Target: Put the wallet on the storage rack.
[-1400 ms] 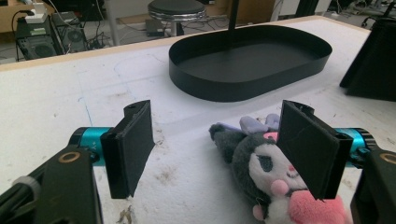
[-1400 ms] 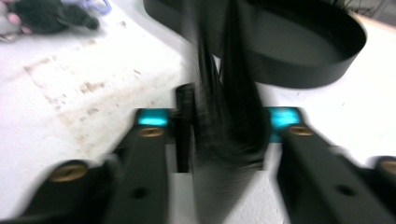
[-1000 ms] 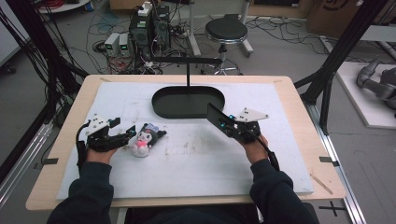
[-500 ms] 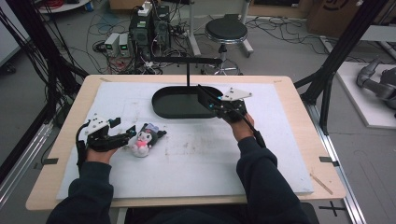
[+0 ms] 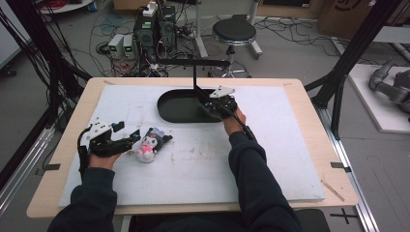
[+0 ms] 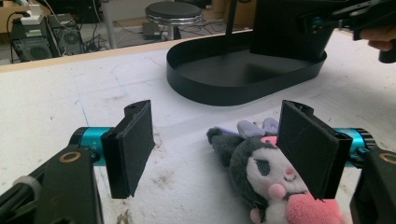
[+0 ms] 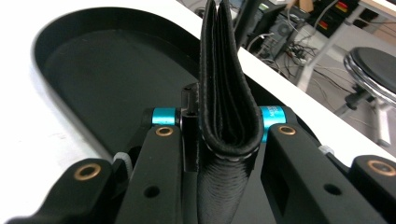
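My left gripper rests open on the white mat at the left. A small plush toy with a dark head, white face and pink body lies just to its right. In the left gripper view the plush lies between the spread jaws of that gripper, close against the right one. My right gripper is shut on a folded black wallet and holds it upright over the right part of the black oval tray. The tray's floor is bare beneath it.
A black pole with a crossbar rises just behind the tray. The white mat covers most of the wooden table. Beyond the far edge are a stool, computers and cables.
My right gripper has carried the wallet left and away from me, from the mat right of the tray to above the tray. The left gripper and plush have stayed put.
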`<state>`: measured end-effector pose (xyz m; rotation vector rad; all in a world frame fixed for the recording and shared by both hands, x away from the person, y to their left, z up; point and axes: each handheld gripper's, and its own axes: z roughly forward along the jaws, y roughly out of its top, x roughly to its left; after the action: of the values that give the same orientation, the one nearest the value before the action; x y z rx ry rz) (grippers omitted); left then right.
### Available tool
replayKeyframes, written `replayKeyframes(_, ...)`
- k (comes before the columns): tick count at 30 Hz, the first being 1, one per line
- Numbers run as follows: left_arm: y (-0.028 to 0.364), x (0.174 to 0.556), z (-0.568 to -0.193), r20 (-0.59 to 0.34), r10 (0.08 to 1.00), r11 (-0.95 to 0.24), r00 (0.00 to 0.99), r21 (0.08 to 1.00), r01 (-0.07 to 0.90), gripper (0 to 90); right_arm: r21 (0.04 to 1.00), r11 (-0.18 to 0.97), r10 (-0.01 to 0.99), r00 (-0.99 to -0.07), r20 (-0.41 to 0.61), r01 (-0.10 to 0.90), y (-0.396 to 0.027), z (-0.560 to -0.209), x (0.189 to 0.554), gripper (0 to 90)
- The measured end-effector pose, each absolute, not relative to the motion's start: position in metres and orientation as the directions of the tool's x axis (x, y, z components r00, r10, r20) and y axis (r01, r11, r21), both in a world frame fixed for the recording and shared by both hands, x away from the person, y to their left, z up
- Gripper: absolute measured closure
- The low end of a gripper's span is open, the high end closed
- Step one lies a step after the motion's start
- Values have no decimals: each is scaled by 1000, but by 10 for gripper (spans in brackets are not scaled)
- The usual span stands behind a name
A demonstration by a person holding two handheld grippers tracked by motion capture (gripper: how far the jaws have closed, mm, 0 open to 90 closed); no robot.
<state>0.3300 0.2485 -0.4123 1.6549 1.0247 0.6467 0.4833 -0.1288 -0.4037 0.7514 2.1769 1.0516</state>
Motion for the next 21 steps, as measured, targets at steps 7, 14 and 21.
replayKeyframes(7,248,330,-412,-69,869,-98,491,946,308,272,809,534,724,-627,-286,247,-123,-415,492,772)
replayKeyframes(14,248,330,-412,-72,869,-97,490,946,310,272,811,533,741,-597,-308,243,-125,-418,496,765)
replayKeyframes(21,248,329,-412,-67,866,-101,495,948,303,272,823,515,728,-630,-272,240,-110,-422,488,514)
